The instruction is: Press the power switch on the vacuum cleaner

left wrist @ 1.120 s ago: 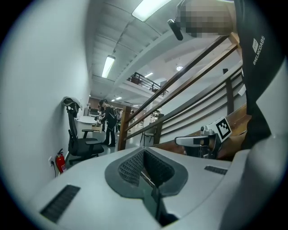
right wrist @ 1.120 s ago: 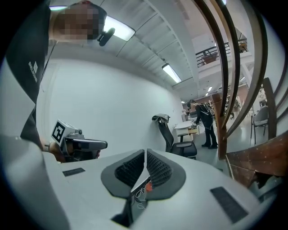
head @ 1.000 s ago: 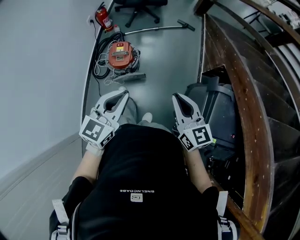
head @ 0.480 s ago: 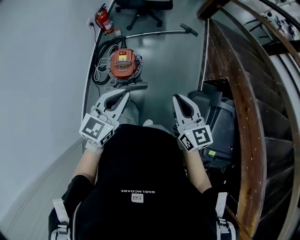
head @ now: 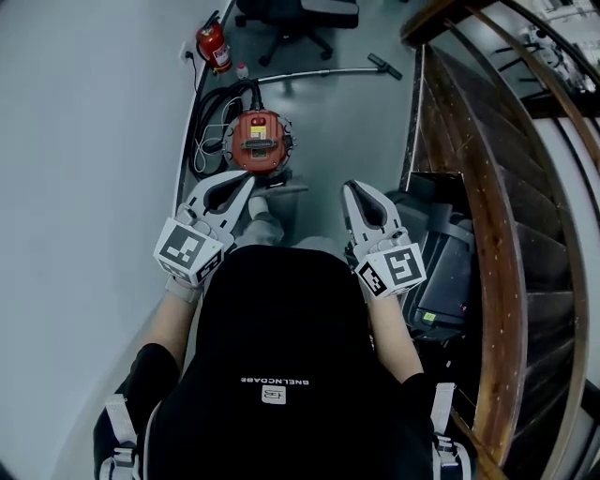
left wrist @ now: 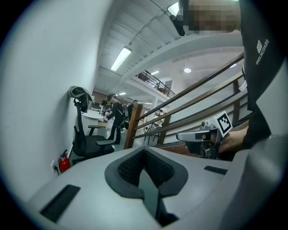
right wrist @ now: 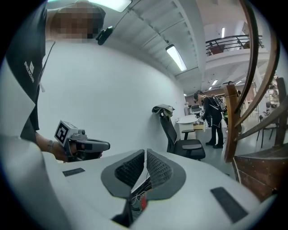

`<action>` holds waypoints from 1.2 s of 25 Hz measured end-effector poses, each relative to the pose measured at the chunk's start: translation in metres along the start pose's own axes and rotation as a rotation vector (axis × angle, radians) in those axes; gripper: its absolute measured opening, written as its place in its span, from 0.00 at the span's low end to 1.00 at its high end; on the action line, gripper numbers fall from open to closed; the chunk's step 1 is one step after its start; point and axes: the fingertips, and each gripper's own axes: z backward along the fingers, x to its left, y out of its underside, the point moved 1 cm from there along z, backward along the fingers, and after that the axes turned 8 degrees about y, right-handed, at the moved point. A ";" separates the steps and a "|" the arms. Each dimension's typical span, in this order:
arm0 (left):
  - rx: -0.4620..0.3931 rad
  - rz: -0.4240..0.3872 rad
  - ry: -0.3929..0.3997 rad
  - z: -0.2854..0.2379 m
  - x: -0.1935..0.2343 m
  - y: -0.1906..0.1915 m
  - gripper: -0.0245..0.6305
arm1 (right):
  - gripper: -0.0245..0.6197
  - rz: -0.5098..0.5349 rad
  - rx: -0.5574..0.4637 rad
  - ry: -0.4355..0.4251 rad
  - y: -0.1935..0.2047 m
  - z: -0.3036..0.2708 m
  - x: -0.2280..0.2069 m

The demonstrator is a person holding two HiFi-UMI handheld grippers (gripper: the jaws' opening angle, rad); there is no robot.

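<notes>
Staircase (head: 487, 178): dark wood, curving down the right side; no part in the task.
Office chair (head: 298, 14): black, at the far end of the floor, beyond the vacuum cleaner.
Vacuum cleaner (head: 260, 141): red round body on the floor by the left wall, top facing up; hose (head: 211, 127) coiled at its left, wand (head: 323, 70) lying behind.
Fire extinguisher (head: 214, 45): red, against the wall past the hose.
Left gripper (head: 246, 180): clenched, nothing between the jaws; held high, tip toward the vacuum cleaner, not touching.
Right gripper (head: 350, 187): clenched, empty; level with the left gripper, off to the right.
Power switch: presumably on the top panel; too small to single out.
Step in hand: approach. Likely best to crouch, lower one closed tip straight onto the switch, press squarely, and keep clear of the hose.
</notes>
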 end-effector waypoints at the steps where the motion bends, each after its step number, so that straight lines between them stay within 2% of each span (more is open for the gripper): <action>1: 0.009 0.000 0.003 0.000 0.007 0.000 0.06 | 0.10 0.022 0.010 0.002 -0.002 -0.008 0.003; 4: 0.033 0.004 0.013 -0.003 0.026 0.001 0.06 | 0.10 0.063 0.035 0.000 -0.005 -0.029 0.009; 10: 0.046 0.058 0.027 -0.016 0.047 0.008 0.06 | 0.10 0.058 0.089 -0.033 -0.003 -0.053 0.008; 19: 0.084 0.086 0.039 -0.060 0.074 0.019 0.06 | 0.10 0.048 0.161 -0.048 0.005 -0.076 -0.021; 30: 0.219 0.079 0.012 -0.128 0.141 0.065 0.06 | 0.10 0.030 0.274 -0.004 0.017 -0.107 -0.059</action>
